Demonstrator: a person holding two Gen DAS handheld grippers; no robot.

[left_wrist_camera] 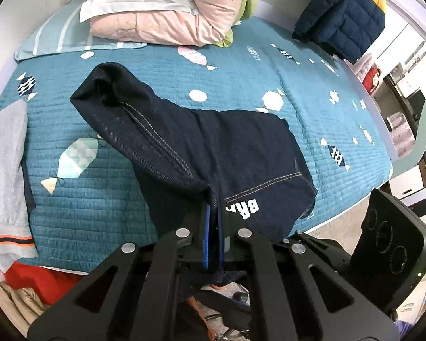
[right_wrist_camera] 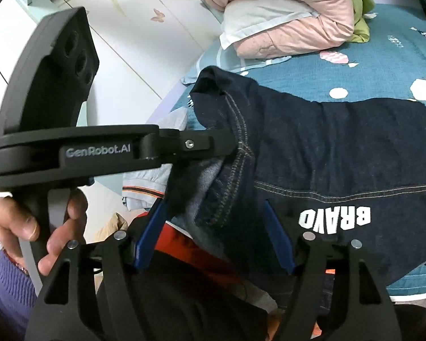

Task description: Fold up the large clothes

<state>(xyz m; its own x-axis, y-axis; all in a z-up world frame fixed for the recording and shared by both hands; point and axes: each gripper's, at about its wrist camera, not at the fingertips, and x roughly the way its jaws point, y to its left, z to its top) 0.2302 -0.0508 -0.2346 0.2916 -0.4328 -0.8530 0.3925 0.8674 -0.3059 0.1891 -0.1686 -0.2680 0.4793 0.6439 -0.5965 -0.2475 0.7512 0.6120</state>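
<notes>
A dark navy denim garment [left_wrist_camera: 201,147] with white "BRAVO" lettering lies partly on the teal quilted bed [left_wrist_camera: 99,199], its near edge lifted off. My left gripper [left_wrist_camera: 213,207] is shut on a fold of that denim near the lettering. In the right wrist view the same garment [right_wrist_camera: 340,147] fills the middle, and the left gripper's body [right_wrist_camera: 108,153] reaches in from the left, held by a hand. My right gripper [right_wrist_camera: 213,216] is open, its blue pads [right_wrist_camera: 278,238] standing either side of the garment's hanging seam edge, without pinching it.
A pink quilt and white pillow [left_wrist_camera: 156,8] lie at the bed's head. A navy-yellow puffer jacket [left_wrist_camera: 343,20] hangs at the far right. A grey garment [left_wrist_camera: 5,176] lies at the left edge, red clothing [left_wrist_camera: 39,281] below it. White cabinet doors [right_wrist_camera: 127,42] stand left of the bed.
</notes>
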